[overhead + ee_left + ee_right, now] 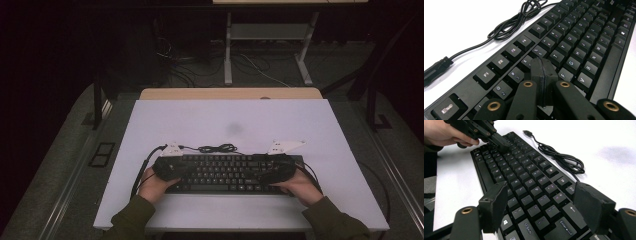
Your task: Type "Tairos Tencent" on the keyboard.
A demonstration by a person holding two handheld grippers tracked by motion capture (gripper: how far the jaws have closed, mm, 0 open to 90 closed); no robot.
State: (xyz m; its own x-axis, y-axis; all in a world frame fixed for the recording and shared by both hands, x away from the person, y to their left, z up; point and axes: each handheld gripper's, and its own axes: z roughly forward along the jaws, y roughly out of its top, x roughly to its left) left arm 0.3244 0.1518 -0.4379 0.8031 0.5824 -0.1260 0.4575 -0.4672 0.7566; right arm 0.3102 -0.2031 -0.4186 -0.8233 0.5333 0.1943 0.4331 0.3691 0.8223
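A black keyboard [220, 175] lies near the front edge of the white tabletop [230, 120], with a hand at each end. My left gripper [179, 168] is shut, with nothing between the jaws. Its joined tips [542, 68] sit over the number and letter keys at the keyboard's [579, 45] left end. The right gripper view shows it too, the left gripper [502, 144] in a hand [441, 132]. My right gripper [266, 173] stands open over the keyboard's right end. Its pads [494, 201] are spread wide above the keys near Enter [544, 203], gripping nothing.
The keyboard's black cable [217, 148] lies in a loose coil just behind it on the tabletop, ending in a USB plug [526, 132]. Beyond the white surface are a wooden table edge [230, 93], desk legs [228, 55] and floor cables.
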